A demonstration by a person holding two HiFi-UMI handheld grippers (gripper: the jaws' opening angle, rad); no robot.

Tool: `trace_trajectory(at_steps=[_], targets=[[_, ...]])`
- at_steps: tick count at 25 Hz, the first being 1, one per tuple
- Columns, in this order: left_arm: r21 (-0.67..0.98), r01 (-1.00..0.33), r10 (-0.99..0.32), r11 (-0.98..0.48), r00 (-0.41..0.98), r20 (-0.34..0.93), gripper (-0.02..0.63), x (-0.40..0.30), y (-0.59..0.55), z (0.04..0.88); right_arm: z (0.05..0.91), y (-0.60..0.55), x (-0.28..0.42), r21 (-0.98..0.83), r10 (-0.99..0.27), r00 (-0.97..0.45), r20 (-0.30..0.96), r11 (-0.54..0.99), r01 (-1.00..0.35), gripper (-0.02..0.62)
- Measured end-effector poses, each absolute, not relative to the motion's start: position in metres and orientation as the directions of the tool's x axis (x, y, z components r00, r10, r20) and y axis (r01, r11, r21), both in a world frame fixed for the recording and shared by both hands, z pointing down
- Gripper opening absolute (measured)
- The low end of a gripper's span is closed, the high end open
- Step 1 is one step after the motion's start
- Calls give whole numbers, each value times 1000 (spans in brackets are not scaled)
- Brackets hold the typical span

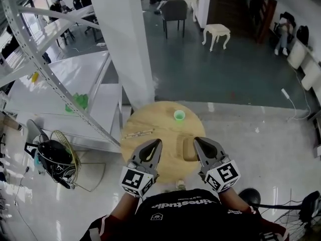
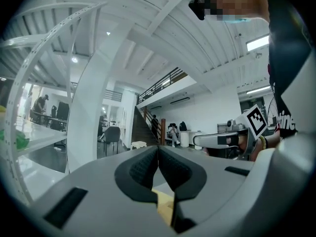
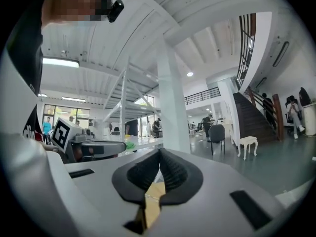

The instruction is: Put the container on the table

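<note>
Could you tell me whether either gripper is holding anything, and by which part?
Nothing is held: the left gripper and the right gripper are both shut, jaws together with nothing between them.

White lettering across black shirt, 6 o'clock in head view: upside down, not reliably legible. Square black-and-white markers on left tongs and right tongs: patterns only, no characters.

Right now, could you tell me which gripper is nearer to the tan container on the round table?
Right. The right gripper hangs just beside the tan container, at its right edge; the left gripper sits farther off to its left.
</note>
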State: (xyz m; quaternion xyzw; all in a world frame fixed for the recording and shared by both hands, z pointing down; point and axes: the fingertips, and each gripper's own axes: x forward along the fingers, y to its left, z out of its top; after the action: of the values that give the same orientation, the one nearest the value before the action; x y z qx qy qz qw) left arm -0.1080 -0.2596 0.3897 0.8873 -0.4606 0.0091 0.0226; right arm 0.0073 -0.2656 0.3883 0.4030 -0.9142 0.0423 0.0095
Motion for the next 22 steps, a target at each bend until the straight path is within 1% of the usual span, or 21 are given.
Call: trace_trajectory(at_steps=[10,22], targets=[[28,-817,-816,-575,576,46,25,-101,-255,383,378,-266,15,-103,-755,-653,61,646,-757,12],[19,-810,-809,-587,587,32,25,-95,-257,377,366,-265,15,-99,-746,-665,31,660,-745,12]])
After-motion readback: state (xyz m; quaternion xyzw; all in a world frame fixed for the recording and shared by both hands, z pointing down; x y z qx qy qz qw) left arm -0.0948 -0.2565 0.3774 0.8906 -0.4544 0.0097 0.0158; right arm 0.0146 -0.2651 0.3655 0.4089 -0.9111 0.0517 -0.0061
